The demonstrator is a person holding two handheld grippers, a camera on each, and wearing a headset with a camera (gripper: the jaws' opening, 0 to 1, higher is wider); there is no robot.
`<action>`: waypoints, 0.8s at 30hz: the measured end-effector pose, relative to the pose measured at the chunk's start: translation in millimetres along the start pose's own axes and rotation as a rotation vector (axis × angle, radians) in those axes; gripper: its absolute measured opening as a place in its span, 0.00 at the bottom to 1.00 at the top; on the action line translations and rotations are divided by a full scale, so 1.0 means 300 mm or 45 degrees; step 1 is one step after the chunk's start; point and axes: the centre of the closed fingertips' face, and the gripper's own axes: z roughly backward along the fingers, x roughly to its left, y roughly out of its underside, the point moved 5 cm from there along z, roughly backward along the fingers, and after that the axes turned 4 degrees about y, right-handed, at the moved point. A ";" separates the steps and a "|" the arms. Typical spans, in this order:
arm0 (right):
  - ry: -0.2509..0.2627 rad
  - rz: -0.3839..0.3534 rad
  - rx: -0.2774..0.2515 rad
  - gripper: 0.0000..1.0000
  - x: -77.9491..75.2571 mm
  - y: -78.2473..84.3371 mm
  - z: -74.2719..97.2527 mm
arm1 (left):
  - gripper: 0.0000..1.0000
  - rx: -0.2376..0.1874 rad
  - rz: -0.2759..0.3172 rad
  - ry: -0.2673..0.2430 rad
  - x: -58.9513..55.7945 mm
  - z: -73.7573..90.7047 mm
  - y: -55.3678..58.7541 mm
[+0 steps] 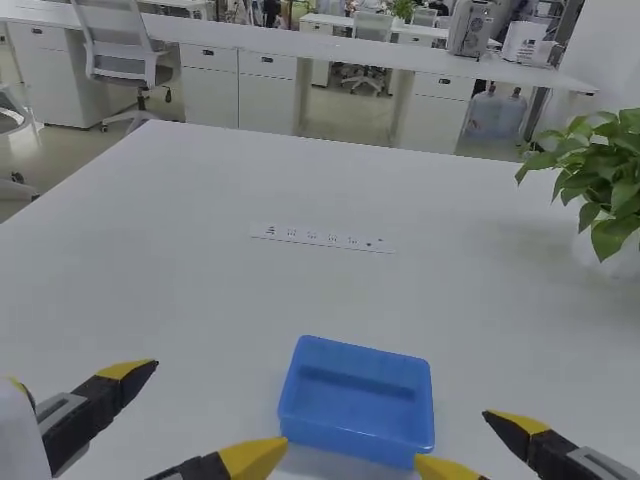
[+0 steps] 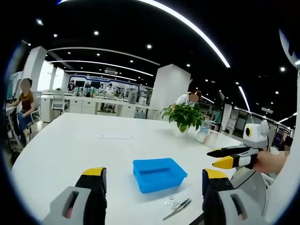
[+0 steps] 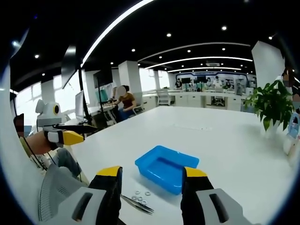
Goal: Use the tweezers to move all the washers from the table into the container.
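White table point(image 1: 200, 250) across head view. Blue container point(image 1: 357, 397) bottom centre, only blue floor seen inside. Left gripper point(image 2: 154, 172), right gripper point(image 3: 151, 171): fingers wide, holding nothing. Tweezers point(image 2: 177, 209) on table just beside washers point(image 2: 172, 202), near container, lower centre of left gripper view.

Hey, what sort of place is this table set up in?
Most likely an open-plan office. Rows of white desks with drawer units and a swivel chair stand behind the big white table, a person sits at a desk, and ceiling lights dot the dark ceiling.
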 end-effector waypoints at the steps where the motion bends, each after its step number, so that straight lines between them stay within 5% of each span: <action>1: -0.001 -0.004 -0.001 0.48 -0.001 0.002 0.001 | 0.85 0.001 0.000 0.000 -0.001 0.001 0.000; 17: -0.010 -0.014 0.008 0.46 0.001 0.013 0.009 | 0.84 0.016 -0.005 0.008 -0.020 0.003 0.007; 24: -0.015 -0.007 0.019 0.45 0.003 0.018 0.006 | 0.84 0.023 0.003 0.007 0.010 0.003 0.023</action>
